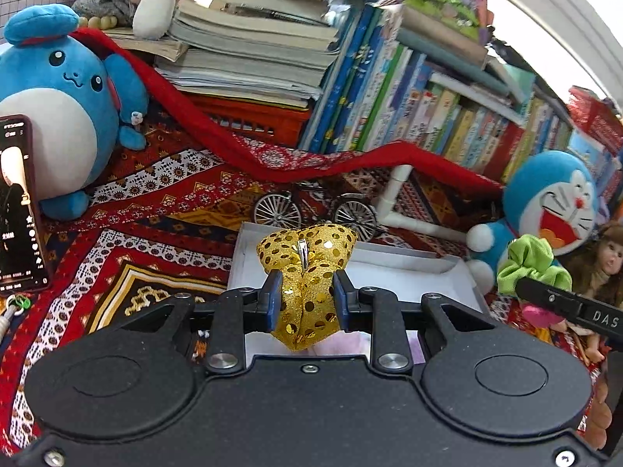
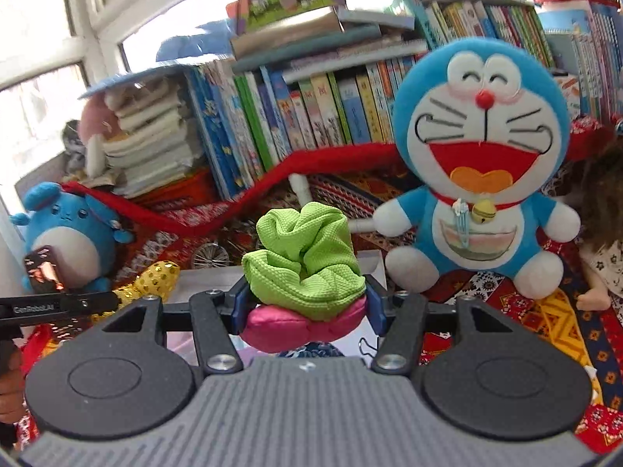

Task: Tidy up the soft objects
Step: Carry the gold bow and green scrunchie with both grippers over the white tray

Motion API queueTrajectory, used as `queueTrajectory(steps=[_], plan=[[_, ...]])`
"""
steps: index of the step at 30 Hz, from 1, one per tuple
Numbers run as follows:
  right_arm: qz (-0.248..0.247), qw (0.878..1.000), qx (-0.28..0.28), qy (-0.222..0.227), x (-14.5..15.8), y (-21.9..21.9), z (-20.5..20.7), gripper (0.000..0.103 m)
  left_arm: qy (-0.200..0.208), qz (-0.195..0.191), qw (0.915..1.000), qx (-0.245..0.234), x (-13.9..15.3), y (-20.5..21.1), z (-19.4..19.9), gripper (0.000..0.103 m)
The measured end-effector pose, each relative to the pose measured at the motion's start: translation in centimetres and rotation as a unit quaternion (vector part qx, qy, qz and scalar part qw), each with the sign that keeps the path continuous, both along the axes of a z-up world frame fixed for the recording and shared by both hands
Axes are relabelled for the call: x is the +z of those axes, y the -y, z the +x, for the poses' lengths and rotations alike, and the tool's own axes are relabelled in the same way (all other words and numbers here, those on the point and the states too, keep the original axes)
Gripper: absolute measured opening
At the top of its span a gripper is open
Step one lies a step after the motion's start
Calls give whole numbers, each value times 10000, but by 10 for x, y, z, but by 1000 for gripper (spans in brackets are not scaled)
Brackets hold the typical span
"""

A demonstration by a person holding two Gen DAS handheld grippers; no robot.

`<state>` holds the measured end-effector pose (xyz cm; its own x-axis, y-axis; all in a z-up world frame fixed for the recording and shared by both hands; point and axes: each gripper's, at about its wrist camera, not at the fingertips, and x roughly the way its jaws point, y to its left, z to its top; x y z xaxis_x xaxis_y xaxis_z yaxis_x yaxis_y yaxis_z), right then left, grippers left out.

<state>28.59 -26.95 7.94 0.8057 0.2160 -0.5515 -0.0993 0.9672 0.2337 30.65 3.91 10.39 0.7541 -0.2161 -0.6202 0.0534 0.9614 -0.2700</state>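
The left gripper (image 1: 305, 303) pinched a gold sequined bow clip (image 1: 307, 268) above a white box (image 1: 409, 272), while the right gripper (image 2: 305, 307) clamped a green scrunchie (image 2: 303, 260) stacked on a pink scrunchie (image 2: 296, 327). The doubled load risked slipping: one loose scrunchie could drop outside the box.

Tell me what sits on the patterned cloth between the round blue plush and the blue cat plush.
In the left wrist view, a miniature bicycle stands between the round blue plush and the blue cat plush, beside a white pipe frame.
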Motion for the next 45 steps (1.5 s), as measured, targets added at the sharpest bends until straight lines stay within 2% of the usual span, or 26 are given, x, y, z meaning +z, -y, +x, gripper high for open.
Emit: queueTrajectory(steps=[11, 20, 25, 45], plan=[[-166, 9984, -28, -540, -30, -14, 43, 61, -289, 285, 9992, -33, -23, 13, 31, 26], [-467, 9955, -12, -822, -44, -22, 67, 61, -402, 336, 9986, 21, -37, 12, 41, 26], [-462, 9943, -9, -956, -55, -25, 70, 61, -449, 351, 9984, 29, -44, 10, 43, 26], [-466, 9946, -22, -922, -63, -27, 73, 64, -594, 323, 9977, 22, -60, 12, 47, 31]])
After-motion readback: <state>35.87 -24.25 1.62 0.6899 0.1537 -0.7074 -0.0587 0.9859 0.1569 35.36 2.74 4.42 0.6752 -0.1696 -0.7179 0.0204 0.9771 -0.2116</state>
